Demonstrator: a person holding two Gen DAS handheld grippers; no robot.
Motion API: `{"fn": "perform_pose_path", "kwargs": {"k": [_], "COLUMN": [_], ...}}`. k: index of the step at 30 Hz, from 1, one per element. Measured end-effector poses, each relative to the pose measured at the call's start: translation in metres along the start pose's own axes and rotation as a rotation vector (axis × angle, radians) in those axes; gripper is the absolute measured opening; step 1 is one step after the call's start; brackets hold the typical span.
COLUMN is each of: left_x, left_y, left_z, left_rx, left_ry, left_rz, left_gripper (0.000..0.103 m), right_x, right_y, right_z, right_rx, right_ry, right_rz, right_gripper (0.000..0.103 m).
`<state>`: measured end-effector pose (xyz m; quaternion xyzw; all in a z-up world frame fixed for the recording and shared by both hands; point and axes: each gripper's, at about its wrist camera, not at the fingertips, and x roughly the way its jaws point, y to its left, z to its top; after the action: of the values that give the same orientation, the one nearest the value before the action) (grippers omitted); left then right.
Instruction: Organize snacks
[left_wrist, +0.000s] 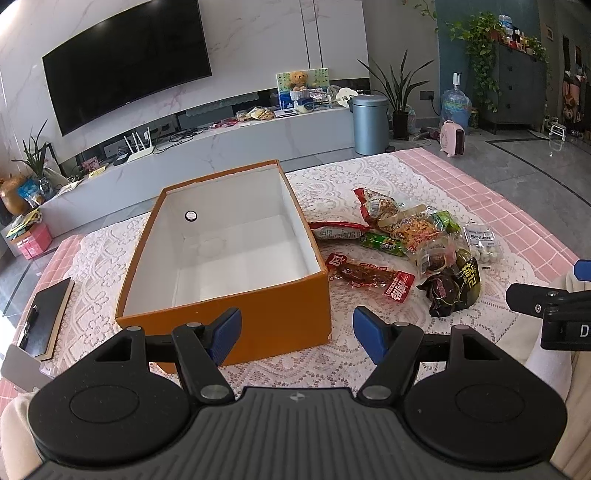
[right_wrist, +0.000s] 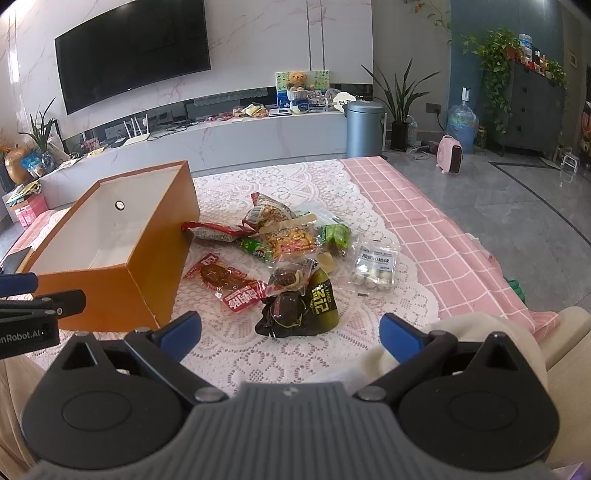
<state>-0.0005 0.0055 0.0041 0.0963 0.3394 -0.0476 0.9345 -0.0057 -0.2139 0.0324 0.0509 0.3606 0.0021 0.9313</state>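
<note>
An open orange box with a white empty inside stands on the lace cloth; it also shows at the left of the right wrist view. A pile of snack packets lies right of it, also in the right wrist view: a red meat strip packet, a dark packet, a clear pack of white balls. My left gripper is open and empty in front of the box's near wall. My right gripper is open and empty just short of the dark packet.
A black notebook with a pen lies at the table's left edge. The pink checked cloth covers the table's right side and drops off. A TV console and a blue bin stand beyond the table.
</note>
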Motion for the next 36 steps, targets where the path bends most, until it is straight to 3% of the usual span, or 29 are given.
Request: {"fn": "perform_pose_path", "kwargs": {"k": [36], "left_x": [0.0000], "left_y": [-0.0004], "left_z": [-0.0021], "left_rx": [-0.007], "left_ry": [0.010], "left_rz": [0.006], "left_gripper": [0.080], "right_x": [0.0001], "right_y": [0.0036], "right_z": [-0.0006], "right_rx": [-0.009], "right_ry": [0.003], "right_rz": [-0.003], "right_gripper": [0.100]}}
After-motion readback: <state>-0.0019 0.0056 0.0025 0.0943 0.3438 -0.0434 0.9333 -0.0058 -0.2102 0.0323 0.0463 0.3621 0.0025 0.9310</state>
